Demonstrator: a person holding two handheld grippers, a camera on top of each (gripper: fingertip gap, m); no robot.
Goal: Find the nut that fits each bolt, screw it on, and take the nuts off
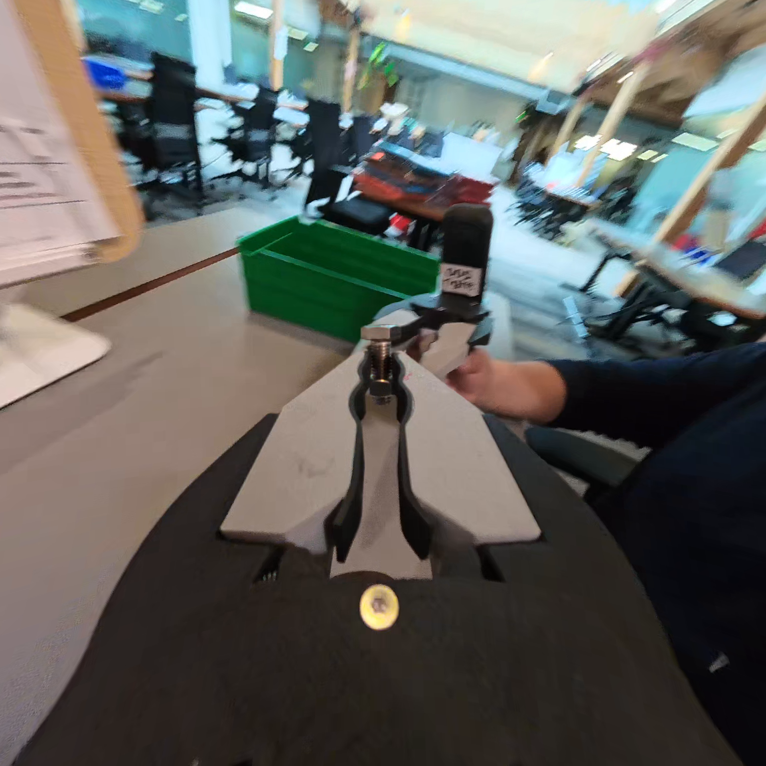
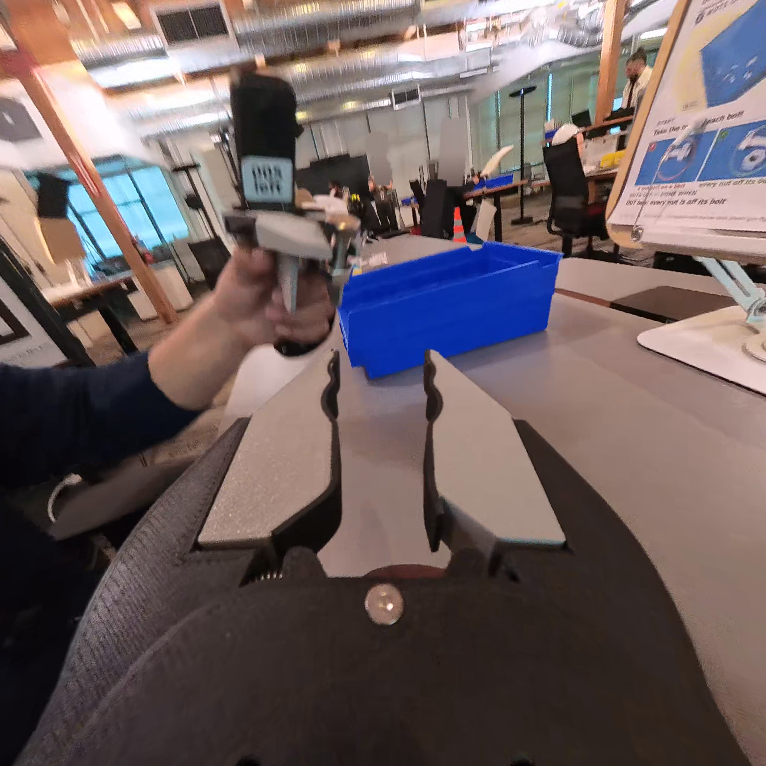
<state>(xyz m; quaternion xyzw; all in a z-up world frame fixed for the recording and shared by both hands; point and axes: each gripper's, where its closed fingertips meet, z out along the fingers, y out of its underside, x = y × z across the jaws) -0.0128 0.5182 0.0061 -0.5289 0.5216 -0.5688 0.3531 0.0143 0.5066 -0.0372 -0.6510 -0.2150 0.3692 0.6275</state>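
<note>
The left gripper [image 1: 379, 375] is closed on a bolt [image 1: 380, 356], hex head up, with a small nut [image 1: 379, 389] threaded low on its shank. Judging by this, unscrewing is in hand. The right gripper [image 2: 381, 373], jaws wide apart and empty, must next reach across and pinch that nut squarely. A green bin [image 1: 331, 277] and a blue bin [image 2: 447, 306] stand on the grey table [image 2: 580, 393]; nothing blocks the way.
</note>
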